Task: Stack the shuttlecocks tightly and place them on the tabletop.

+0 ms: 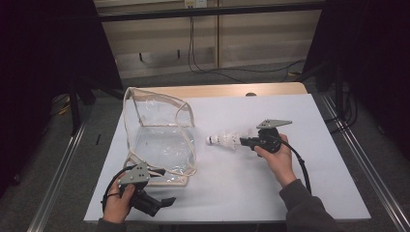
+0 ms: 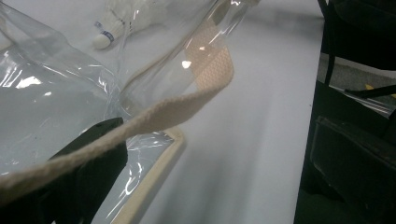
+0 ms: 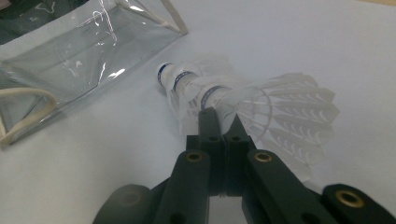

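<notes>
At the table's near edge, a person's left hand holds the left gripper low beside the clear bag. In the left gripper view a cream webbing strap of that bag crosses the tip of one black jaw; whether the jaws pinch the strap or merely lie under it cannot be told, since just one of them can be made out there. The likely purpose is to steady the bag, or lift its handle, so the mouth stays open toward the other hand.

Farther in and to the right, the right gripper is clamped tight on a nested stack of white feather shuttlecocks, its jaws pressed together on the feather skirt of the hindmost one. The stack lies on its side, touching or just above the white table, cork tips with blue bands pointing at the bag. Gripping the skirts leaves those rounded tips free to lead, which suggests the stack is meant to be slid tip-first into the bag.

The bag itself stands on the table's left half, its cream-trimmed mouth facing the shuttlecocks and near them but not touching. Its transparent walls are creased and glinting, and nothing can be seen inside it. The shuttlecocks are therefore wholly outside the container, just short of its opening.

Beyond the table's far end, a black cable hangs down a pale wall.
</notes>
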`<action>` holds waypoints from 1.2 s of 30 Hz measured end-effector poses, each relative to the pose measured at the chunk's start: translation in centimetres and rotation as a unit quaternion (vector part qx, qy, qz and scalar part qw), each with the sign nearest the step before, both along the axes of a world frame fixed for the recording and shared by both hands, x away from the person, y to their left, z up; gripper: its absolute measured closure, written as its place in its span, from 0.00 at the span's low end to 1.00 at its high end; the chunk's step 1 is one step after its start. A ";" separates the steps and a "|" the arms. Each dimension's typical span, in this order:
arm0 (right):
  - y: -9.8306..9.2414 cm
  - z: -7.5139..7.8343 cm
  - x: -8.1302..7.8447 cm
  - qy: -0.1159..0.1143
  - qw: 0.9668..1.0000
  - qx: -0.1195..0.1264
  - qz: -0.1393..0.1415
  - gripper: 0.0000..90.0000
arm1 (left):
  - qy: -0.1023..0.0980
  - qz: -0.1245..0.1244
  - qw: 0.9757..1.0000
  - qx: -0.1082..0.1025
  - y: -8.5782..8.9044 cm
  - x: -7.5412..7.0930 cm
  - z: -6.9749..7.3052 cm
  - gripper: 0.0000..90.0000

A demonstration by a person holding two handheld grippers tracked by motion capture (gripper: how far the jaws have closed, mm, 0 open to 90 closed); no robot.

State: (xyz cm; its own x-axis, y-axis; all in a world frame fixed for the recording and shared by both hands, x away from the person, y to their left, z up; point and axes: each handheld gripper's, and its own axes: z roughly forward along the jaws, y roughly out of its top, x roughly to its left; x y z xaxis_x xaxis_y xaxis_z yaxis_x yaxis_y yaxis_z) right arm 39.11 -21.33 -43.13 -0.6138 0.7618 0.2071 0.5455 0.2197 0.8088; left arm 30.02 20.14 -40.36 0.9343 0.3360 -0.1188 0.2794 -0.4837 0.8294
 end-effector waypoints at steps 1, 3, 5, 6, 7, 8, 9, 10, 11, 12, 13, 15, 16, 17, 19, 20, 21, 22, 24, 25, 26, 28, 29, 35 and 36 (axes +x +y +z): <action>0.0 0.0 0.0 0.000 1.000 0.000 -0.001 1.00 | 0.000 -0.001 1.000 0.001 0.0 0.0 0.0 0.04; 0.1 0.0 0.0 0.000 1.000 0.001 -0.001 1.00 | -0.001 -0.001 1.000 0.002 0.0 0.0 0.0 0.04; 0.1 0.0 0.0 0.000 1.000 0.001 -0.001 1.00 | 0.000 0.000 1.000 0.000 0.0 0.0 0.0 0.04; 0.1 0.0 0.0 0.000 1.000 0.001 0.000 1.00 | 0.000 0.000 1.000 0.000 0.0 0.0 0.0 0.04; 0.1 0.0 0.1 -0.001 1.000 0.001 0.001 1.00 | 0.000 0.000 1.000 0.000 0.0 0.0 0.0 0.04; 0.1 -0.1 0.1 0.000 1.000 0.002 0.000 1.00 | 0.000 0.000 1.000 0.000 0.0 0.0 0.0 0.04; 0.1 -0.1 0.1 0.001 1.000 0.003 0.000 1.00 | 0.000 0.000 1.000 0.000 0.0 0.0 0.0 0.04; 0.1 -0.1 0.1 0.001 1.000 0.003 0.000 1.00 | 0.000 0.000 1.000 0.000 0.0 0.0 0.0 0.04; 0.2 -0.1 0.1 0.000 1.000 0.002 0.001 1.00 | 0.000 0.000 1.000 0.000 0.0 0.0 0.0 0.04; 0.2 -0.1 0.1 0.000 1.000 0.002 0.001 1.00 | 0.001 0.000 1.000 -0.001 0.0 0.0 0.0 0.04; 0.2 -0.1 0.1 0.000 1.000 0.003 0.001 1.00 | -0.001 -0.001 1.000 0.002 0.0 0.0 0.0 0.04; 0.3 -0.1 0.1 0.000 1.000 0.001 0.002 1.00 | -0.001 -0.001 1.000 0.001 0.0 0.0 0.0 0.04; 0.4 -0.1 0.1 0.003 1.000 0.003 0.001 1.00 | -0.001 -0.001 1.000 0.002 0.0 0.0 0.0 0.04; 0.4 -0.2 0.1 0.002 1.000 0.003 0.001 1.00 | -0.001 -0.001 1.000 0.002 0.0 0.0 0.0 0.04; 0.5 -0.2 0.1 0.002 1.000 0.002 0.003 1.00 | 0.000 -0.001 1.000 0.002 0.0 0.0 0.0 0.04; 0.5 -0.3 0.1 0.002 1.000 0.001 0.003 1.00 | 0.000 -0.001 1.000 0.002 0.0 0.0 0.0 0.04; 0.5 -0.4 0.1 0.003 1.000 0.001 0.001 1.00 | 0.000 -0.001 1.000 0.002 0.0 0.0 0.0 0.04; 0.5 -0.4 0.1 0.005 1.000 0.000 0.001 1.00 | 0.000 -0.002 1.000 0.002 0.0 0.0 0.0 0.04; 0.6 -0.5 0.1 0.006 1.000 -0.001 0.002 1.00 | -0.001 -0.002 1.000 0.002 0.0 0.0 0.0 0.04; 0.7 -0.5 0.2 0.005 1.000 -0.001 0.004 1.00 | 0.000 -0.001 1.000 0.000 0.0 0.0 0.0 0.04; 0.7 -0.6 0.2 0.005 1.000 -0.001 0.005 1.00 | -0.001 -0.002 1.000 0.002 0.0 0.0 0.0 0.04; 0.8 -0.6 0.2 0.007 1.000 0.000 0.007 1.00 | -0.001 -0.001 1.000 0.002 0.0 0.0 0.0 0.04; 0.8 -0.6 0.2 0.008 1.000 0.001 0.007 1.00 | 0.000 -0.001 1.000 0.002 0.0 0.0 0.0 0.04; 0.8 -0.5 0.1 0.007 1.000 0.003 0.006 1.00 | 0.000 -0.001 1.000 0.002 0.0 0.0 0.0 0.04; 0.8 -0.6 0.1 0.007 1.000 0.004 0.007 1.00 | 0.000 0.000 1.000 0.002 0.0 0.0 0.0 0.04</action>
State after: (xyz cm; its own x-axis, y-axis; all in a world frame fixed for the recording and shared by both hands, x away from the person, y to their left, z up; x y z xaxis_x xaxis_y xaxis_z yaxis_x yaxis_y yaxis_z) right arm 39.25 -20.54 -43.69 -0.6217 0.7514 0.2210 0.5534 0.2218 0.8028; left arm 30.04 20.13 -40.35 0.9345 0.3360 -0.1176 0.2791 -0.4864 0.8280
